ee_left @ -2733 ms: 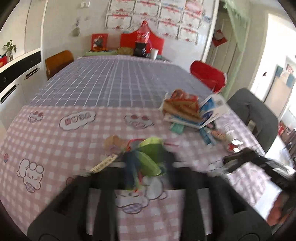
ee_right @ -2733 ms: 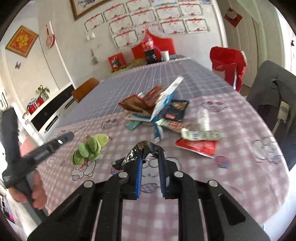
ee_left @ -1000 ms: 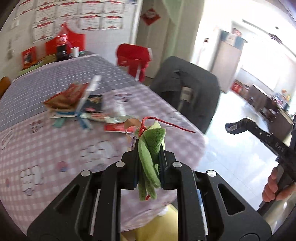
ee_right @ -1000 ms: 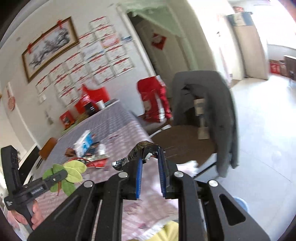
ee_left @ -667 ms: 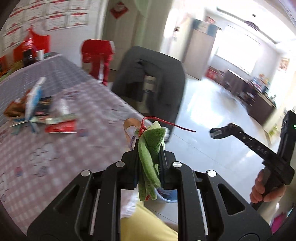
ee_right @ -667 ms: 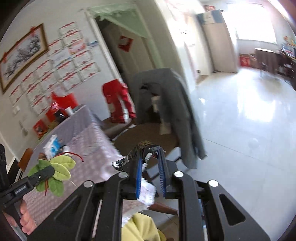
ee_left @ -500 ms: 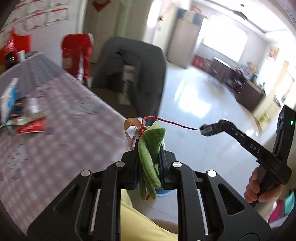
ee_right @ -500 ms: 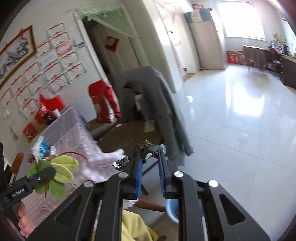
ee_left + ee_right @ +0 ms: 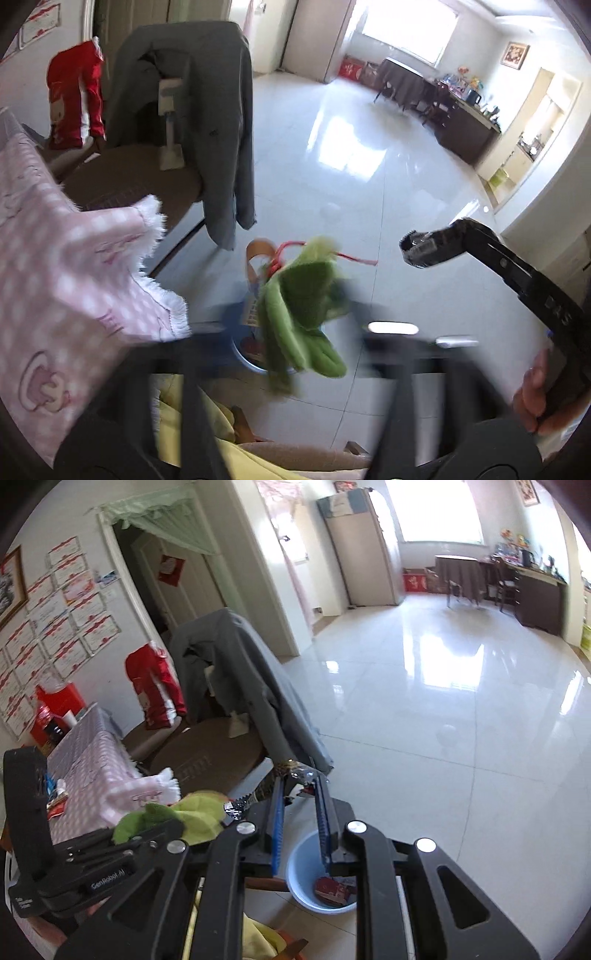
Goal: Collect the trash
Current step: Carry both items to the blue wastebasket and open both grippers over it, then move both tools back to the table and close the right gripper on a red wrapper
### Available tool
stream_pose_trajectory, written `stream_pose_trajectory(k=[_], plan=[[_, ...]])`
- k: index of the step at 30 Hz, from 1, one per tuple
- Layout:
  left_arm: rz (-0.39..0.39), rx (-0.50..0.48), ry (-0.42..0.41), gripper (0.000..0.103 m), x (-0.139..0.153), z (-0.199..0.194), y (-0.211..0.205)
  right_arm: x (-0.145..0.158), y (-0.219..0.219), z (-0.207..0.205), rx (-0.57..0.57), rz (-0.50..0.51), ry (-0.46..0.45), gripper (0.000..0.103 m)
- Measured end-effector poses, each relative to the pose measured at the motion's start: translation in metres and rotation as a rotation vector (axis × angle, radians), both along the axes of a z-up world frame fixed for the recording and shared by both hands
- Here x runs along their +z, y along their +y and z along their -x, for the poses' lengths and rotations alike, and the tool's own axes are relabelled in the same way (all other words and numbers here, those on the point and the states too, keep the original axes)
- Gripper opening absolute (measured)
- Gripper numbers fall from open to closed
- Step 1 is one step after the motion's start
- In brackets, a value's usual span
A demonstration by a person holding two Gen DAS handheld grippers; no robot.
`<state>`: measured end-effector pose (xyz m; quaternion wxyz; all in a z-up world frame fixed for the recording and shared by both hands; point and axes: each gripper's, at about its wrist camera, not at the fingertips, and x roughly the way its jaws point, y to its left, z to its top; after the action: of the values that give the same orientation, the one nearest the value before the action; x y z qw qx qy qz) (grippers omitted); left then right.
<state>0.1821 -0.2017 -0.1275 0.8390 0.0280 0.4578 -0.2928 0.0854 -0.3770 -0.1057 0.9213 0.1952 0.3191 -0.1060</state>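
In the left wrist view my left gripper has its jaws spread wide and motion-blurred. The green plush leaf toy with a red string hangs loose between them, above the blue bin. In the right wrist view my right gripper pinches a dark foil wrapper at its tips, above the blue bin, which holds a red packet. The left gripper and green toy show at lower left there. The right gripper's tip shows in the left wrist view.
The pink checked tablecloth corner hangs at left. A chair with a grey jacket stands close behind the bin. A red chair cover is farther back. Glossy tiled floor stretches to the right. My yellow clothing is below.
Both grippers swung away from the table to over the blue floor bin. The left jaws, shut on the green toy half a second ago, have sprung apart and the toy is slipping down.
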Motion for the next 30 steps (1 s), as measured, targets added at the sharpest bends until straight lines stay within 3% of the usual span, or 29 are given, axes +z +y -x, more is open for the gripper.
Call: stream_pose_trajectory(k=[6,10,13,14,16,30], plan=[[-0.038,0.05,0.024,0.08,-0.013,-0.007,0.003,-0.018,-0.007,-0.003,-0.041,0.025,0.062,0.016],[-0.041,0.082,0.008,0.08,-0.01,-0.004,0.013,-0.044,-0.003,-0.023,-0.043,0.033,0.174,0.018],[-0.044,0.106,-0.021,0.08,-0.001,0.0,0.022,-0.052,0.006,-0.037,-0.033,0.027,0.213,0.031],[-0.047,0.113,-0.03,0.08,0.002,0.001,0.026,-0.053,0.009,-0.04,-0.026,0.036,0.216,0.049],[-0.057,0.124,-0.042,0.08,0.006,0.003,0.031,-0.05,0.016,-0.041,-0.023,0.061,0.205,0.068],[-0.015,0.211,-0.091,0.081,0.033,0.014,0.069,-0.004,0.048,-0.038,0.063,0.101,0.09,0.068]])
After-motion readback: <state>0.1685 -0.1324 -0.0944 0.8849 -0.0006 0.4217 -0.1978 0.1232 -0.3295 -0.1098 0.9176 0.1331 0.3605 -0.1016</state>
